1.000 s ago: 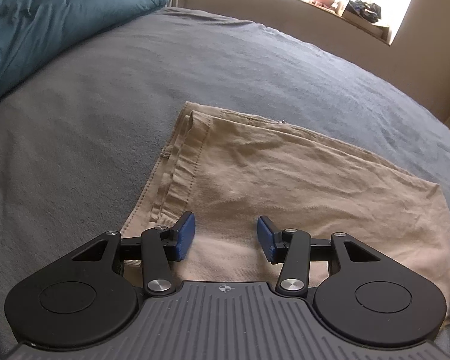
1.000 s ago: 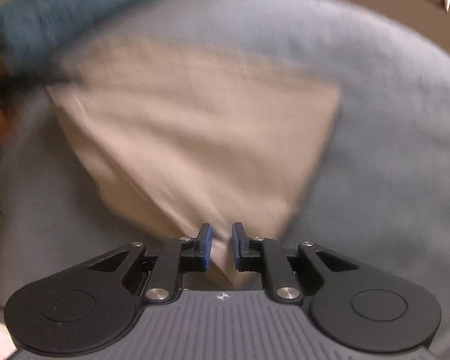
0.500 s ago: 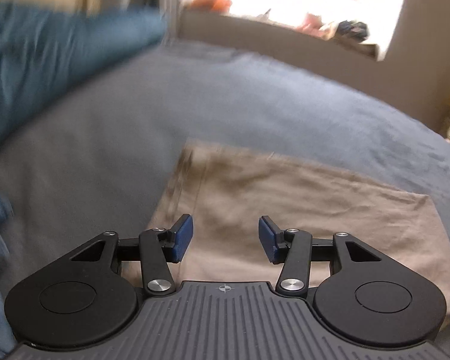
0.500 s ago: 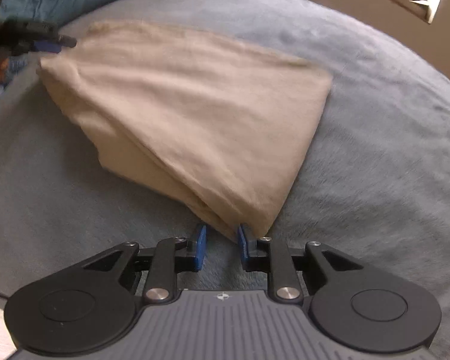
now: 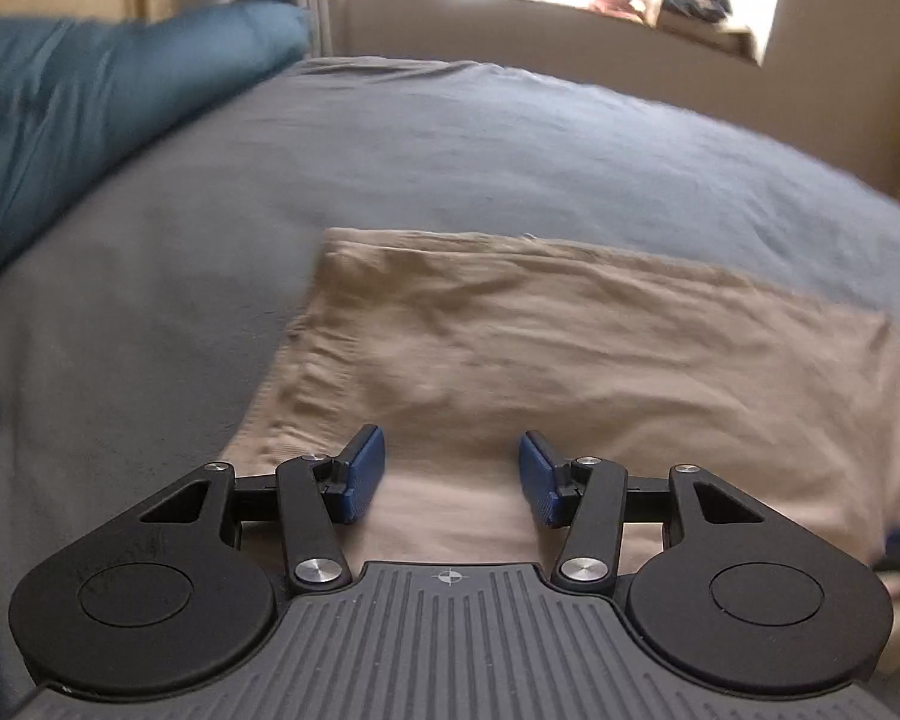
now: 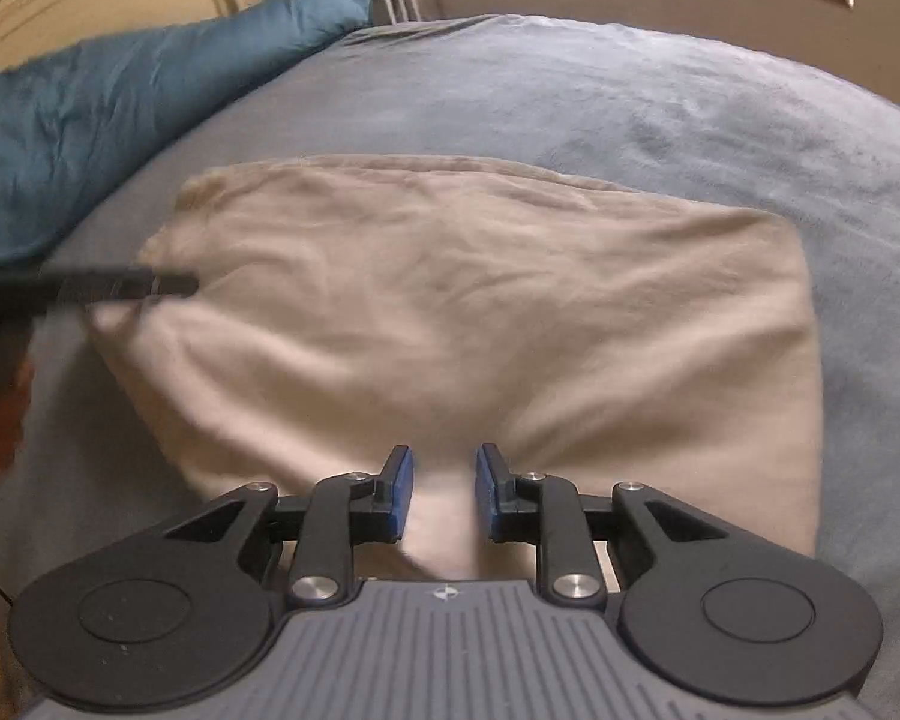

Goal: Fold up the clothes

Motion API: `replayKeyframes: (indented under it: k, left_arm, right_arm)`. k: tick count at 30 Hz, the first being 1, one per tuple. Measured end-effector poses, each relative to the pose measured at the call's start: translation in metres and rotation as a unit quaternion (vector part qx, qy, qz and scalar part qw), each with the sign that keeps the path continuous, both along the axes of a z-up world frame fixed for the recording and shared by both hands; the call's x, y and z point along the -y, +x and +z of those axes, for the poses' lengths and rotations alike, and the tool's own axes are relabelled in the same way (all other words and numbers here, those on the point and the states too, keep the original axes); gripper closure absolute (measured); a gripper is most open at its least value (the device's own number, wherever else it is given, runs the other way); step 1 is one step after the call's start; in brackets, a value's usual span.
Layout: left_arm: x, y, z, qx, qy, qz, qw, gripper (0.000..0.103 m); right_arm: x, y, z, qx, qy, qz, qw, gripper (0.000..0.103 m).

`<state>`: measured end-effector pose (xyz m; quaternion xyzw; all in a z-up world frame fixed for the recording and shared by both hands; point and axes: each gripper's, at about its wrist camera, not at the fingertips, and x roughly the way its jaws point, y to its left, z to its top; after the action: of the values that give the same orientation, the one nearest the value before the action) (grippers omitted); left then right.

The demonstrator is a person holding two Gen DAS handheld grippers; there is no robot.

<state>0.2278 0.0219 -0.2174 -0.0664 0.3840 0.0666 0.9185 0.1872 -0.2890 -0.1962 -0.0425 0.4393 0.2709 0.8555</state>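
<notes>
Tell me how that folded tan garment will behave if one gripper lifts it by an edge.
The tan garment looks soft and wrinkled, so it will probably droop rather than hold its shape. Its stacked layers would likely slide apart and undo the fold when lifted from one edge. On the fuzzy grey blanket, pushing it would probably bunch it up rather than slide it.

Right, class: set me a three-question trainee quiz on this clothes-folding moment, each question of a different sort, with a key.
1. True or false: the left gripper is clamped on the beige trousers.
2. Multiple choice: the trousers lie on A) a wooden floor, B) the grey-blue bedspread, C) a chair.
3. Fill in: the right gripper has its jaws ____, with beige cloth showing between them.

Key: 1 false, its jaws stand open above the cloth; 2 B; 3 open.
</notes>
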Motion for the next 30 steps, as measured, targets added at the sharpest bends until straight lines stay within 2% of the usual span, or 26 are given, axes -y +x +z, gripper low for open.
replayKeyframes:
  k: [2,5,7,9,12,15,17,20,25,27,30]
  left_arm:
    - [-0.010,-0.001,0.000,0.007,-0.014,0.006,0.9999,0.053]
    - [-0.013,0.002,-0.001,0.009,-0.023,0.007,0.9997,0.053]
    - [-0.012,0.002,-0.002,0.011,-0.022,0.005,0.9997,0.053]
    - [-0.012,0.001,-0.002,0.014,-0.025,0.007,0.9996,0.053]
    - [-0.014,-0.001,0.000,0.016,-0.037,0.012,0.9991,0.053]
    - [-0.019,-0.001,0.002,0.017,-0.048,0.019,0.9985,0.053]
    - [-0.023,0.001,0.001,0.019,-0.056,0.022,0.9980,0.054]
    - [-0.026,0.003,-0.001,0.020,-0.063,0.023,0.9975,0.054]
    - [-0.023,0.004,-0.002,0.025,-0.054,0.017,0.9981,0.053]
    - [-0.024,0.003,-0.002,0.027,-0.059,0.017,0.9977,0.053]
    - [-0.028,0.002,-0.001,0.028,-0.068,0.019,0.9971,0.054]
  right_arm:
    - [0.007,-0.014,0.007,0.002,-0.008,0.010,1.000,0.079]
    - [0.019,-0.012,0.027,-0.020,0.009,0.002,1.000,0.079]
    - [0.014,-0.005,0.039,-0.010,0.027,-0.002,1.000,0.078]
    - [-0.008,0.000,0.047,0.010,0.037,0.011,0.999,0.078]
    - [-0.051,0.006,0.036,0.027,0.021,0.041,0.999,0.078]
    - [-0.081,0.001,0.014,0.024,-0.021,0.080,0.996,0.077]
    - [-0.084,-0.016,0.019,0.032,-0.028,0.106,0.993,0.078]
    - [-0.079,-0.029,0.026,0.008,-0.016,0.132,0.991,0.077]
    - [-0.080,-0.015,0.048,0.025,0.012,0.117,0.993,0.078]
    - [-0.089,0.000,0.045,0.029,0.015,0.106,0.994,0.078]
    - [-0.111,0.001,0.024,-0.002,-0.002,0.137,0.991,0.081]
